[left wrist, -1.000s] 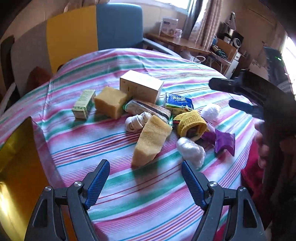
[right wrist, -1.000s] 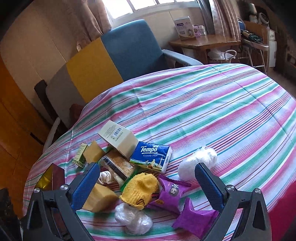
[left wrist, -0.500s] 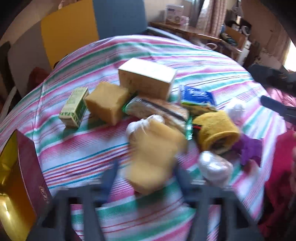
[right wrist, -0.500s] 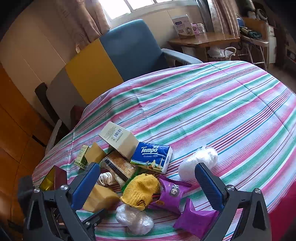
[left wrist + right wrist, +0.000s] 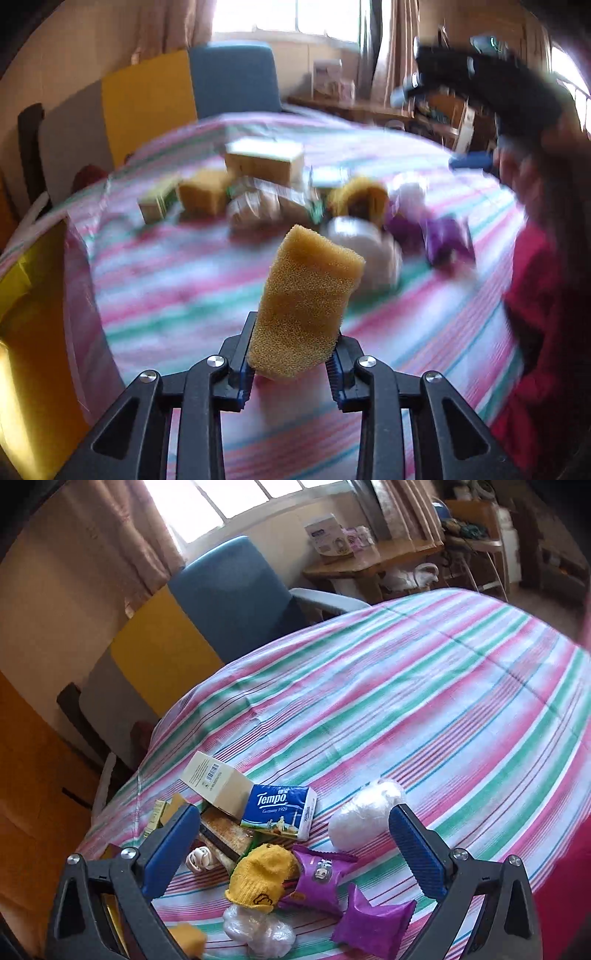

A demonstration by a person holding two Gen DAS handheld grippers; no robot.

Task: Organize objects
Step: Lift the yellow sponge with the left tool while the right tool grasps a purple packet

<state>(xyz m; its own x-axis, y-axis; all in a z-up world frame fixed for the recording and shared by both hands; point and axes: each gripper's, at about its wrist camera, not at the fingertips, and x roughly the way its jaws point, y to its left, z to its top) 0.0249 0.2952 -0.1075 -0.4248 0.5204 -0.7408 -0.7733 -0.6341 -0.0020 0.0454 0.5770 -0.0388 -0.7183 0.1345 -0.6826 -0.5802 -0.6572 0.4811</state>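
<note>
A yellow sponge (image 5: 306, 306) stands upright between the blue pads of my left gripper (image 5: 293, 354), whose jaws are closing and press on its lower end. In the right wrist view a corner of the sponge (image 5: 186, 939) shows at the bottom edge. My right gripper (image 5: 293, 816) hangs open over the pile, holding nothing. Beneath it lie a Tempo tissue pack (image 5: 280, 812), a yellow knitted piece (image 5: 262, 878), two purple packets (image 5: 321, 878) and a white wrapped ball (image 5: 365, 819). The left wrist view is blurred.
A cardboard box (image 5: 218, 782), a second sponge block (image 5: 203, 195) and a small green box (image 5: 159, 201) lie on the striped tablecloth (image 5: 406, 701). A gold-lined box (image 5: 33, 332) stands at the left edge. A blue and yellow chair (image 5: 236, 598) is behind; a red sleeve (image 5: 535, 295) is on the right.
My left gripper went forward and down to the long sponge, its jaws came together on it, and the sponge now stands up off the cloth. The right gripper stayed open and rolled slightly.
</note>
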